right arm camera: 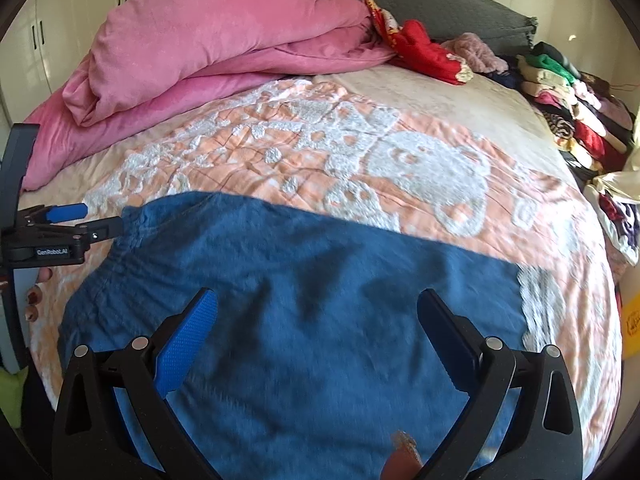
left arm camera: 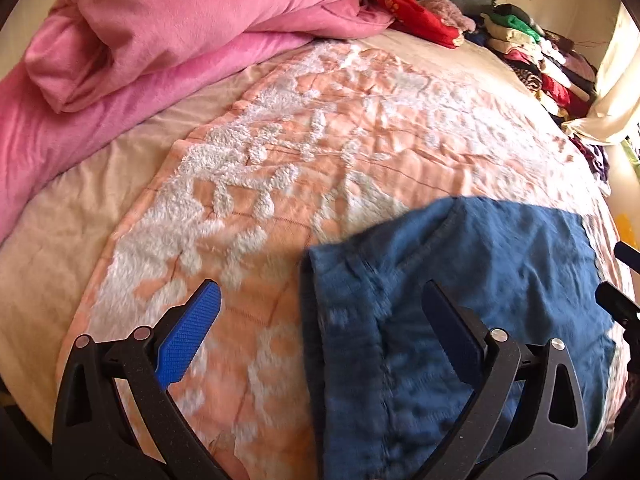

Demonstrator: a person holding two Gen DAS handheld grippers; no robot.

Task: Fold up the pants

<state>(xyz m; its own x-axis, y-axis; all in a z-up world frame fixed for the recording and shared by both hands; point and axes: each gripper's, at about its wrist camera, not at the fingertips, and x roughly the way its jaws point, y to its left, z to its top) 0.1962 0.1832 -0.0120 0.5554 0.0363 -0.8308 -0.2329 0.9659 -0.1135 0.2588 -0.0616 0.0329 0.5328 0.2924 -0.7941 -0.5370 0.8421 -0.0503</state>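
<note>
Blue pants (left arm camera: pixel 460 300) (right arm camera: pixel 304 304) lie flat on the peach and white blanket (left arm camera: pixel 312 140) (right arm camera: pixel 400 168), folded into a wide slab. My left gripper (left arm camera: pixel 320 300) hovers open over the pants' left edge, its right finger above the cloth and its left finger above the blanket. The right gripper (right arm camera: pixel 318 312) stands open above the middle of the pants, nothing between its fingers. In the right wrist view the left gripper (right arm camera: pixel 92 220) shows at the far left, by the pants' elastic waistband corner (right arm camera: pixel 132 220). A brown tag (right arm camera: pixel 404 452) lies on the near part of the pants.
A rolled pink duvet (left arm camera: pixel 160 32) (right arm camera: pixel 208 52) fills the bed's far left. Red and pink garments (right arm camera: pixel 428 52) lie by the grey headboard (right arm camera: pixel 440 4). Stacked folded clothes (left arm camera: pixel 536 56) (right arm camera: pixel 568 100) line the right side. A person's toes (right arm camera: pixel 34 296) show at the left edge.
</note>
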